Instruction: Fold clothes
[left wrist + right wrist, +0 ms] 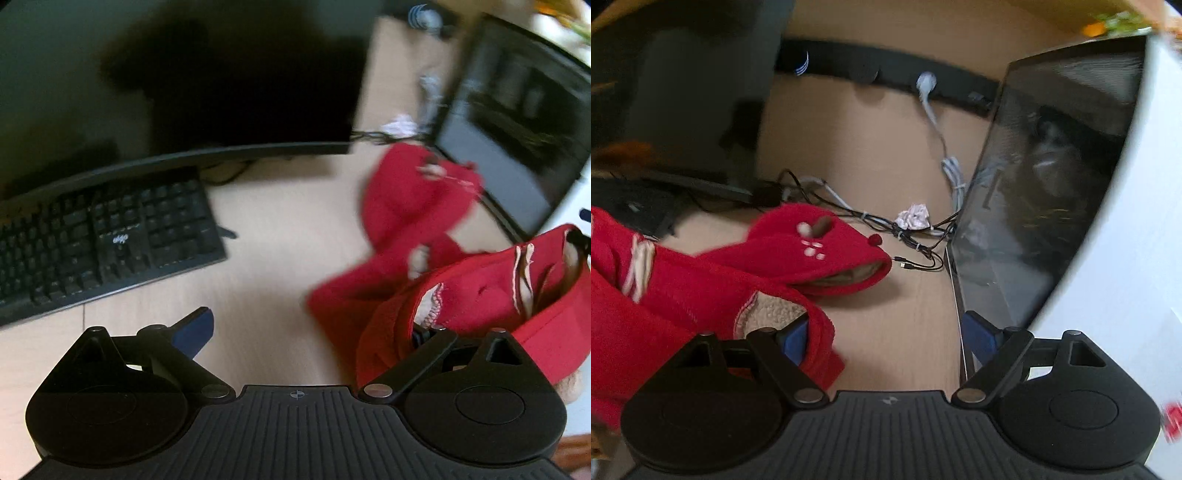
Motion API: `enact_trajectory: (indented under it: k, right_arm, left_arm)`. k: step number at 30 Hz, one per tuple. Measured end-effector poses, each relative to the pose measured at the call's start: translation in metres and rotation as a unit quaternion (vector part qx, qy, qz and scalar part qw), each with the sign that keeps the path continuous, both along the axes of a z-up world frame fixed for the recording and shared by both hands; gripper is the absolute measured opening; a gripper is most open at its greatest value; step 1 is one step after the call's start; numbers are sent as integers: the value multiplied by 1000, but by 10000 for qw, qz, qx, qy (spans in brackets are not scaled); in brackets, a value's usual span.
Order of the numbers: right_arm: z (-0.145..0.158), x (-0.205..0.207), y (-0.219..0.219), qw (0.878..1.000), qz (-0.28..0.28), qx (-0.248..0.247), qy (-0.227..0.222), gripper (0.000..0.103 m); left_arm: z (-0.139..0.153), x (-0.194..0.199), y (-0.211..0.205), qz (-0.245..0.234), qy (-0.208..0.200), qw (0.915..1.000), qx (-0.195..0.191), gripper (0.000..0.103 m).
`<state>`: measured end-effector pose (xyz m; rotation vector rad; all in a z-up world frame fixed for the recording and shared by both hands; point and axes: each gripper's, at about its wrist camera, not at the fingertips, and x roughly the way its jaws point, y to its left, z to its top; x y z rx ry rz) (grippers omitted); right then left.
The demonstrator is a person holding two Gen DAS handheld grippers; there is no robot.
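A red fleece garment (469, 295) with a cream lining lies crumpled on the wooden desk (280, 236), at the right of the left wrist view. Its hood (820, 247) has a small animal face and points toward the cables. My left gripper (310, 332) is open wide; its left blue pad (195, 332) is bare, while the right finger is hidden under the garment's edge. My right gripper (888, 338) is also open wide. The red fabric (683, 291) drapes over its left pad (794, 341), and its right pad (982, 338) is free beside a dark screen.
A black keyboard (103, 236) and a dark monitor (251, 92) stand at the left. A dark tilted screen (1034, 203) rises at the right, next to a white surface (1126, 277). Tangled cables (916, 254) and a crumpled paper (914, 216) lie behind the hood.
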<state>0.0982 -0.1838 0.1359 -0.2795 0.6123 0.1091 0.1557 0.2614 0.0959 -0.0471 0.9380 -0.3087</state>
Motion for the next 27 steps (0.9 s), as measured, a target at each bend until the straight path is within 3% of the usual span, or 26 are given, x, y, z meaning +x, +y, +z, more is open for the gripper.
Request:
enact_trajectory:
  k: [4, 6, 8, 11, 13, 15, 17, 19, 22, 24, 27]
  right_arm:
    - [-32, 63, 7, 9996, 32, -139, 259, 84]
    - [-25, 66, 5, 9998, 98, 7, 177, 84]
    - [-18, 69, 3, 9997, 165, 153, 95, 85]
    - [-9, 73, -1, 9990, 265, 371, -28, 89]
    - [-2, 76, -3, 9981, 332, 517, -111, 89]
    - [5, 79, -5, 9968, 398, 662, -193, 89]
    - [11, 82, -7, 9953, 465, 807, -275, 90]
    - [18, 85, -9, 9934, 531, 952, -357, 94]
    - [28, 87, -13, 9904, 627, 1132, -487, 99]
    - [37, 76, -14, 9907, 673, 1006, -625, 99]
    - [36, 57, -13, 9909, 800, 826, -696, 99]
  left_arm:
    - [-30, 33, -1, 188, 546, 9975, -400, 100]
    - [-30, 38, 1, 176, 635, 9945, -809, 100]
    - [-11, 30, 2, 161, 293, 9922, -1203, 100]
    - [37, 2, 7, 177, -562, 9854, -1597, 100]
    - [62, -18, 2, 39, -964, 9813, -1664, 100]
    - [73, -37, -16, -410, -1138, 9795, -1610, 101]
    - [60, -48, -42, -981, -870, 9750, -1796, 101]
    - [34, -55, -72, -1520, -417, 9651, -2090, 101]
    - [-14, -53, -112, -1921, 266, 9528, -2338, 101]
    - [-35, -44, -127, -1686, 320, 9648, -1992, 101]
    - [-43, -27, -123, -664, -311, 9881, -1352, 101]
